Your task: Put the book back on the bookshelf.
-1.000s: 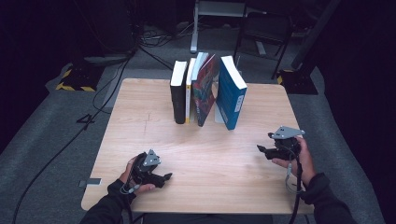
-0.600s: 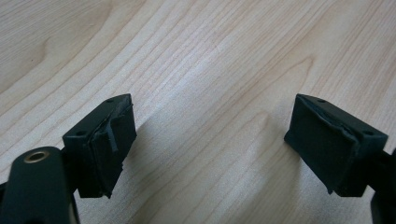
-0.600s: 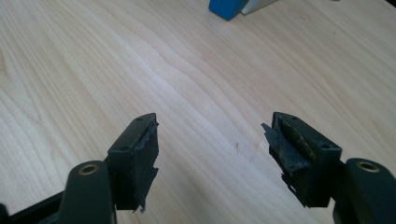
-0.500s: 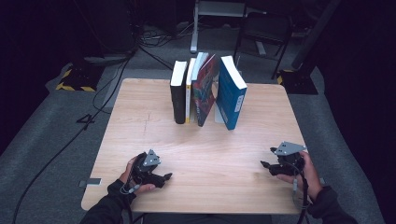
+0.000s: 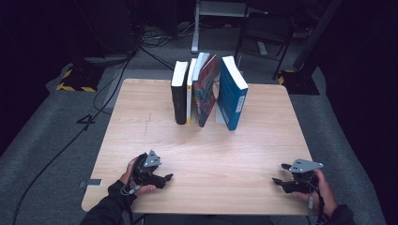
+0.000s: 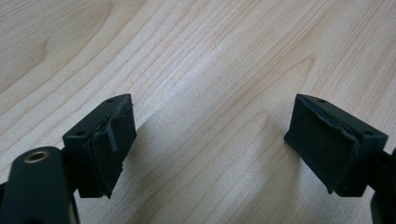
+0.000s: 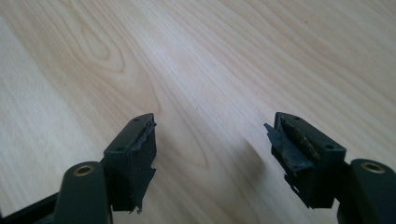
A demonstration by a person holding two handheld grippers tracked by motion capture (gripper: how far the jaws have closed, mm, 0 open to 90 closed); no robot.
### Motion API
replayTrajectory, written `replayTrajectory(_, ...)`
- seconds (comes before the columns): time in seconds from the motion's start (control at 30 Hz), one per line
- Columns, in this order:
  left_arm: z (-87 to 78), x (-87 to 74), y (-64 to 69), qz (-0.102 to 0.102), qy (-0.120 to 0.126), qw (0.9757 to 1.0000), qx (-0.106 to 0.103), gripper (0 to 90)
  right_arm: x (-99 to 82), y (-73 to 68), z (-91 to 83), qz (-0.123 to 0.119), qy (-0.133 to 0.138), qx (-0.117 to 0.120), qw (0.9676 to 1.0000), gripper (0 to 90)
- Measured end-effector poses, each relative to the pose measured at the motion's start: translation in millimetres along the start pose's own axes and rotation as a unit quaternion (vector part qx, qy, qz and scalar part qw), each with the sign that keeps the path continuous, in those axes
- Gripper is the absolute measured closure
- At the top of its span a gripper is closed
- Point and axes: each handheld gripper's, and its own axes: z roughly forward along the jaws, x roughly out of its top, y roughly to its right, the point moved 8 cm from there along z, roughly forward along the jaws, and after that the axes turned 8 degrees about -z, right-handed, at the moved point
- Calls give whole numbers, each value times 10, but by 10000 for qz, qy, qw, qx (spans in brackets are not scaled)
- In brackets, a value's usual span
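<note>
Right tongs (image 5: 281,180) have drawn back toward the counter's (image 5: 216,150) near right corner since a second ago — jaws apart, gripping nothing. Left tongs (image 5: 164,178) rest near the near left corner, also gaping and empty. Books (image 5: 209,93) stand upright at the far edge's middle.

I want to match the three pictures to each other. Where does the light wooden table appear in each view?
High view: the light wooden table fills the centre, upright books at its far edge.
Left gripper view: its grain lies behind both open fingers.
Right gripper view: its grain lies behind both open fingers.
Shared landmark: the pale wood grain.
</note>
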Motion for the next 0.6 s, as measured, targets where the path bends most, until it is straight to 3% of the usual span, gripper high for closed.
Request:
replayTrajectory(0.3, 0, 0, 1, -3, -3, 10000, -5, 155, -329, 42, -180, 715, 471, 75, 9963, 248)
replayTrajectory(0.6, 0, 0, 0, 4, -1, 10000, -1, 155, -348, 55, -189, 730, 462, 65, 9962, 245)
